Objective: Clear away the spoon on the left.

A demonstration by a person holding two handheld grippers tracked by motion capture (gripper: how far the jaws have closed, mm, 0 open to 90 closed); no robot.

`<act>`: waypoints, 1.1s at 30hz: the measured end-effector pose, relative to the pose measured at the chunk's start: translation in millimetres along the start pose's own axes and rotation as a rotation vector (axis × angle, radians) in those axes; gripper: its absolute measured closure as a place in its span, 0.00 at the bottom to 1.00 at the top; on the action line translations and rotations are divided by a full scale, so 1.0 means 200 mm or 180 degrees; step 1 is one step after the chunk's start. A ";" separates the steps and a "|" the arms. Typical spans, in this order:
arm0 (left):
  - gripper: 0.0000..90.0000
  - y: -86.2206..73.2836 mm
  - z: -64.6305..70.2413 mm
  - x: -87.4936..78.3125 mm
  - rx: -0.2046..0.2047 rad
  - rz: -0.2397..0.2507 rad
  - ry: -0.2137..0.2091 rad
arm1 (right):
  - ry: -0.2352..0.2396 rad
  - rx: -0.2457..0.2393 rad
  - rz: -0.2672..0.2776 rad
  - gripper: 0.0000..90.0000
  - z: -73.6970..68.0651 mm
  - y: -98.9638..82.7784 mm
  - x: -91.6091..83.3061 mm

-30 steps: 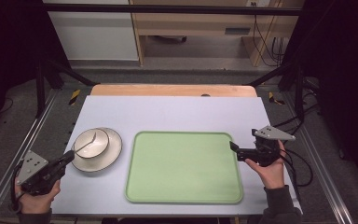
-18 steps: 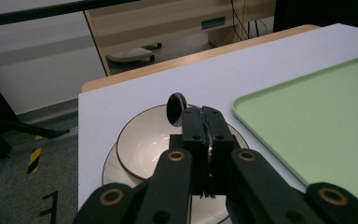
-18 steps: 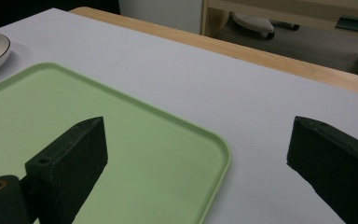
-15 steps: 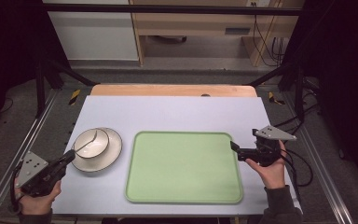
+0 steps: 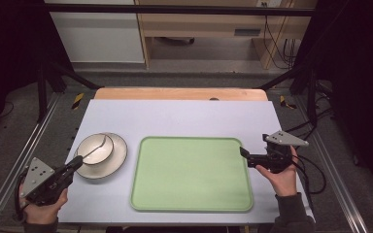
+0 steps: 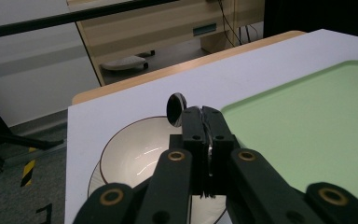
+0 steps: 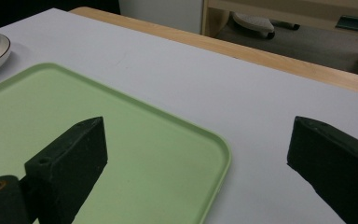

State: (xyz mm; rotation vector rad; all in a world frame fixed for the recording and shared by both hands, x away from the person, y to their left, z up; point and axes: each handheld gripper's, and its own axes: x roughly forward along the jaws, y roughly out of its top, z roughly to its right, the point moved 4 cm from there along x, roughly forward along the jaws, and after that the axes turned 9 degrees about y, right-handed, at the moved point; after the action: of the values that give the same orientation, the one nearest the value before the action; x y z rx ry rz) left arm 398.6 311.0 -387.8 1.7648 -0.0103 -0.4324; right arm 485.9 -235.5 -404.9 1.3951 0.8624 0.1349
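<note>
spoon clamped by its handle in left gripper, jaws pressed together on it, bowl end raised above white bowl, which sits on plate at table's left. green tray, bare, lies just beside to the right. right gripper, jaws wide apart and holding nothing, hovers over tray's near right corner. step judged: spoon lifted clear of bowl. next move calls for carrying it level across to tray and setting it down flat before release.

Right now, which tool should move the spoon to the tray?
Left. The left tool is shut on the spoon above the bowl; the right tool stands open at the tray edge.
</note>
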 end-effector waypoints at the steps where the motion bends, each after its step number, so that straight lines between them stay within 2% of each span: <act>1: 0.99 0.00 0.01 0.00 -0.0010 0.0012 -0.0012 | 0.0001 -0.0004 -0.0001 0.06 0.00 0.00 0.00; 20: 0.99 0.04 0.10 0.02 0.0110 0.0072 -0.0132 | -0.0002 0.0000 -0.0004 0.06 0.00 0.00 0.00; 33: 0.99 0.05 0.20 0.06 0.0232 0.0043 -0.0259 | -0.0005 0.0006 -0.0005 0.06 0.00 0.00 0.00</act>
State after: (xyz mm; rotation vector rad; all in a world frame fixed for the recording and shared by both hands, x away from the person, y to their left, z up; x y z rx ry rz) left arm 400.3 268.9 -389.0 1.8167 -0.0968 -0.4991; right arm 485.8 -235.0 -405.0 1.3960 0.8625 0.1320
